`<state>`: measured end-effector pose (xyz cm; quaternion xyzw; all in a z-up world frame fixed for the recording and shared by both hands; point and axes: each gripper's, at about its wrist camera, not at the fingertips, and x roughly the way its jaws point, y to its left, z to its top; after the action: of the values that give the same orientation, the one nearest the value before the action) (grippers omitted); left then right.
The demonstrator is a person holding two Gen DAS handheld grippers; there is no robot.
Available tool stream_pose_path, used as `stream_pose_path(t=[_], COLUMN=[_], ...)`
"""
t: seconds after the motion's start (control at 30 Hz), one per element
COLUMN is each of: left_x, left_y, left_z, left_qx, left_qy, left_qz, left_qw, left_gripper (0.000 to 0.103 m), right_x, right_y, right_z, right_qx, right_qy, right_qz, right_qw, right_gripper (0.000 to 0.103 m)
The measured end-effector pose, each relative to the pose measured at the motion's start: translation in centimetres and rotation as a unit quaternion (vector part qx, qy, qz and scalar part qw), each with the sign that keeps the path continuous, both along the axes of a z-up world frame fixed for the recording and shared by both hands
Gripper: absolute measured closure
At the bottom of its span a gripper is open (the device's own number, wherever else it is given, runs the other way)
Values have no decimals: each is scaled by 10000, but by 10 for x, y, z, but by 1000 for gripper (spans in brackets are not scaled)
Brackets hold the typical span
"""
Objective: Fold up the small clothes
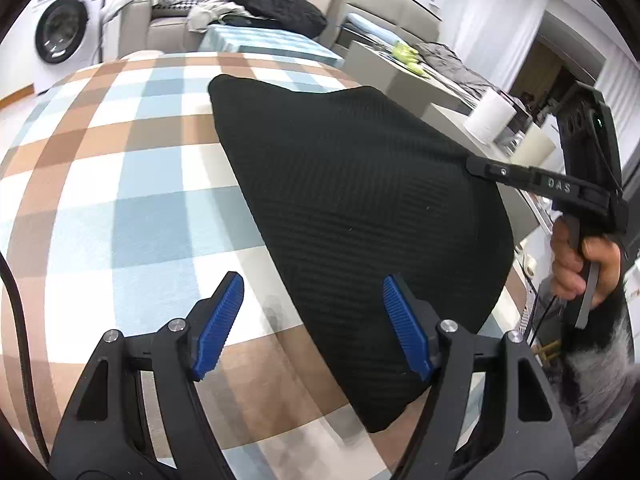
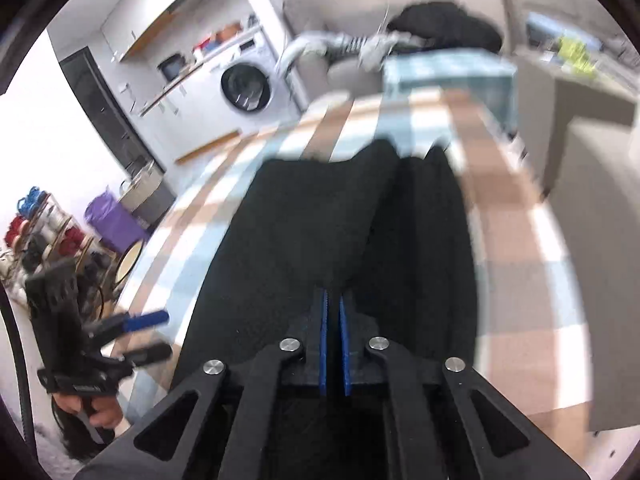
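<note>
so the right hand-held gripper [image 2: 333,312] is pinching the black garment [image 1: 352,208] at its right edge, lifting it off the checked tabletop [image 1: 120,184] — the left hand-held gripper [image 1: 312,320] hangs spread and empty at the near corner. probably carry the fold over evenly, corners matched. plenty of bare cloth to the left — clutter sits past the right edge.

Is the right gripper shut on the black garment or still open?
Shut on it. The right gripper has its blue pads nearly together with the black garment pinched between them, and that edge rises off the checked cloth.
</note>
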<state>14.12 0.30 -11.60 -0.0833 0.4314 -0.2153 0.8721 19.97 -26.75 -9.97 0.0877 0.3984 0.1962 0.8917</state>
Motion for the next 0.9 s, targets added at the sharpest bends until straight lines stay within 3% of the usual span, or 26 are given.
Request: stream_pose_path(t=[0.07,0.2,0.4,0.5,0.63,0.77,0.9], left_x=[0,0,-9,-9,-11,0,16], left_y=[-6,-18,-33,-44,-56,-44,-32], left_z=[-2,-10,-10,-15,-22,-26,-29], left_qx=[-3,47,83,193,530,194,-119], left_qy=[30,184,161,208,183,380,444], left_qz=[-65,-187,-444,-597,-746,-478,-178], left_qw=[10000,9996,9988,9978,9956,9979,9988], left_gripper=[34,33,33,33,33,33,33], right_x=[1,15,-13,-46,-62,-65,-48], right_y=[-5,-10,-31,-37,-26,-30,-44], right_z=[-3,-41,-39,-31,-48,-36,-37], right_qx=[-242,-617,-133,151,-342,-368,-91], right_qy=[93,611,670,563,769,604,494], right_qz=[-194,-503,-396,-197,-24,-106,-394], right_qw=[9995,9950,9969,9981,9964,9974,9980], right_gripper=[98,93,76,73,74,71,67])
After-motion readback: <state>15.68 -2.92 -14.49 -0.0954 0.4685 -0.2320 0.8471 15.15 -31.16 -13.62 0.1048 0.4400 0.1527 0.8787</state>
